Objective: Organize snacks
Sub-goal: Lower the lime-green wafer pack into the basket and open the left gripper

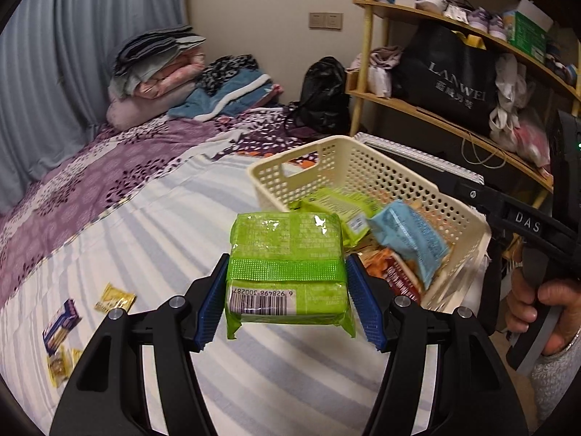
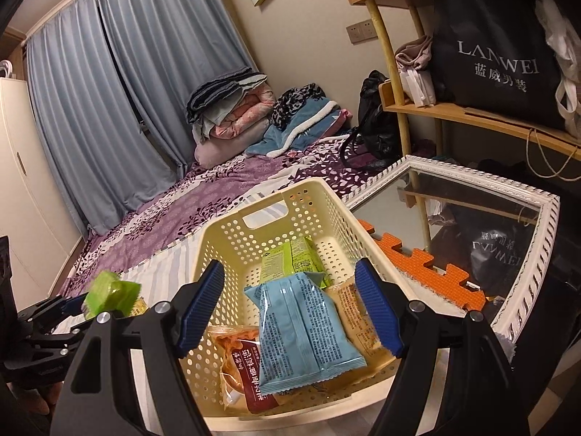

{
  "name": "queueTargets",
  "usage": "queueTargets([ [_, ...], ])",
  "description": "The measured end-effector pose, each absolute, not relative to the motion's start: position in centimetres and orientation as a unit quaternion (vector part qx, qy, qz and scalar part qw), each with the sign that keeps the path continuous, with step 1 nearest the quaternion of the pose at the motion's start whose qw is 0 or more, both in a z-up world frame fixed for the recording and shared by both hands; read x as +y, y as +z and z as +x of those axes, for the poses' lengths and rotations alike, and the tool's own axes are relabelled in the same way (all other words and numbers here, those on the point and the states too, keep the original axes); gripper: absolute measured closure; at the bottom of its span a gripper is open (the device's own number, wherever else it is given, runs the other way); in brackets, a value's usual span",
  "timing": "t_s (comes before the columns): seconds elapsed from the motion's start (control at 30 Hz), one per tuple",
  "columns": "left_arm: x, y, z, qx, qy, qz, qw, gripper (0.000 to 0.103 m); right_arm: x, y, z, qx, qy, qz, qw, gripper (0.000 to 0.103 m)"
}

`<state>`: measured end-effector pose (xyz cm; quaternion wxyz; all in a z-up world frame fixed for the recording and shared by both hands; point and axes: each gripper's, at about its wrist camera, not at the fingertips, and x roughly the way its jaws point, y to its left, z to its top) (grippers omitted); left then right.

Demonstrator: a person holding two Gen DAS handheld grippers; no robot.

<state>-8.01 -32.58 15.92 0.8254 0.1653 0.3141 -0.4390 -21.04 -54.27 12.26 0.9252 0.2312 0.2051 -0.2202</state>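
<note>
So the green snack pack [image 1: 287, 269] is clamped between the blue pads of the left gripper [image 1: 287, 283], held up off the striped bedsheet [image 1: 163, 239], barcode end facing back toward the handle. Its long axis runs pretty much across the jaws, side to side. What matters here: the cream perforated basket [image 1: 363, 167] sits ahead and to the right of that pack, close by, its near rim just past the pack's right edge, so dropping it in looks like a short push forward and right.

The right gripper [image 2: 290, 309] hangs right over the basket with its jaws spread wide and nothing between them. Below it lies a light blue packet [image 2: 301, 334] on top of a red one [image 2: 247, 374], with another green pack [image 2: 290, 261] further back.

There are also a few small yellow and blue snacks [image 1: 65, 323] loose on the sheet, well off to the left, so the left side is the nearer one for those, I'd guess.
</note>
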Motion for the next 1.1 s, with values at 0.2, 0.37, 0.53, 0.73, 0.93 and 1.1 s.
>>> queueTargets([
  [0.2, -36.7, 15.9, -9.3, 0.3, -0.464, 0.191, 0.811, 0.039, -54.9, 12.0, -22.0, 0.2, -0.228, 0.241, 0.922, 0.029],
  [0.37, -39.1, 15.8, -9.3, 0.296, -0.478, 0.198, 0.803, 0.039, -55.1, 12.0, -22.2, 0.199, -0.232, 0.244, 0.92, 0.029],
  [0.53, -40.5, 15.1, -8.4, 0.32, -0.496, 0.178, 0.788, 0.031, -55.2, 12.0, -22.1, 0.201, -0.232, 0.244, 0.92, 0.029],
  [0.73, -39.5, 14.7, -7.7, 0.318, -0.484, 0.165, 0.799, 0.019, -55.4, 11.9, -21.8, 0.205, -0.234, 0.245, 0.918, 0.029],
  [0.93, -37.8, 14.2, -6.6, 0.327, -0.469, 0.159, 0.805, 0.019, -54.7, 11.8, -20.9, 0.212, -0.224, 0.242, 0.92, 0.029],
  [1.1, -36.7, 14.0, -6.1, 0.334, -0.455, 0.16, 0.81, 0.019, -54.0, 12.1, -20.3, 0.217, -0.216, 0.233, 0.923, 0.029],
])
